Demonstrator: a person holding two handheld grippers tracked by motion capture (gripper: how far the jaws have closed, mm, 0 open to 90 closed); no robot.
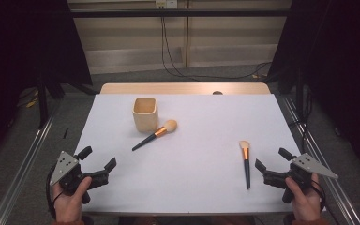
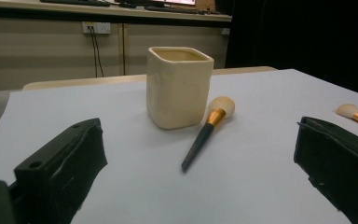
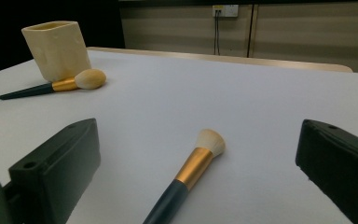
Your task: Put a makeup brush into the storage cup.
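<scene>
A white table (image 1: 187, 187) stands on grey carpet (image 1: 122, 77); beige wall panels (image 1: 126, 35), a socket (image 1: 165, 3), black curtains (image 1: 23, 42) behind.

Dim, soft overhead light; dark, slightly grainy edges.

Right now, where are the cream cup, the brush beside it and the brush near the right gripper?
cream cup (image 1: 145, 118): high view, on its front wall.
brush beside the cup (image 1: 160, 132): high view, on the gold ferrule.
brush near the right gripper (image 3: 194, 168): right gripper view, on the gold ferrule.
</scene>
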